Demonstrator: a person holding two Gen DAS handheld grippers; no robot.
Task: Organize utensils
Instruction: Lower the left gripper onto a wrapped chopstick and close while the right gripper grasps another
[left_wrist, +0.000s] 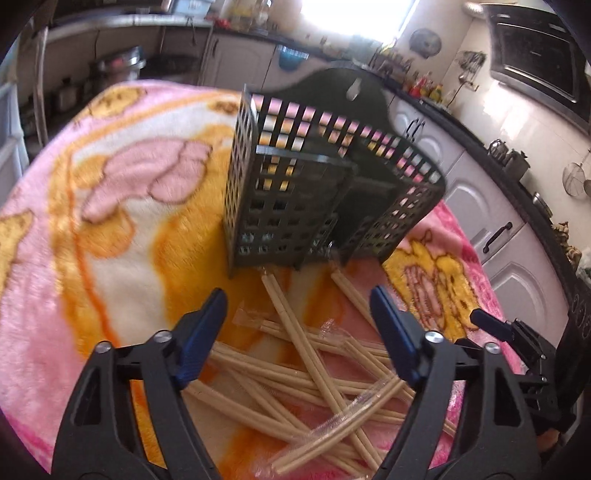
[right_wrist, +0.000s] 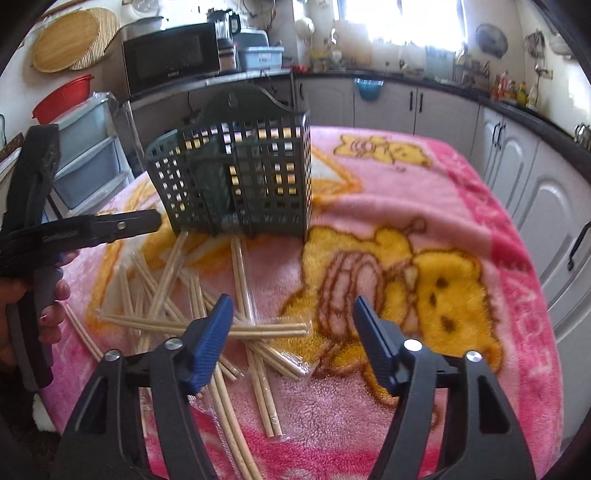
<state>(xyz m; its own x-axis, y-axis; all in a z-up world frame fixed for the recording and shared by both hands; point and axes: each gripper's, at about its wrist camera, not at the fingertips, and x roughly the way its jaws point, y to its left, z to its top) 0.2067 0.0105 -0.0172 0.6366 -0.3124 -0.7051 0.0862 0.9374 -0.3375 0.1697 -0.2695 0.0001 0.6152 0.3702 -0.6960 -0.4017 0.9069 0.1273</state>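
Blue-padded left gripper (left_wrist: 299, 332) and right gripper (right_wrist: 291, 332) both hang parted and empty over scattered pale wooden chopsticks (left_wrist: 295, 354) on pink fleece blanket (left_wrist: 110, 192), sticks mostly pointing toward dark green slotted plastic holder (left_wrist: 295, 192) just beyond, left nearer pile.

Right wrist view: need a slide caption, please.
Open right gripper above wrapped chopsticks scattered before a dark slotted holder on a pink blanket.

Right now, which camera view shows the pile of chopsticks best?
The right wrist view: most of the chopsticks lie in sight on the blanket, in front of the basket. In the left wrist view the left gripper frames and partly hides the pile.
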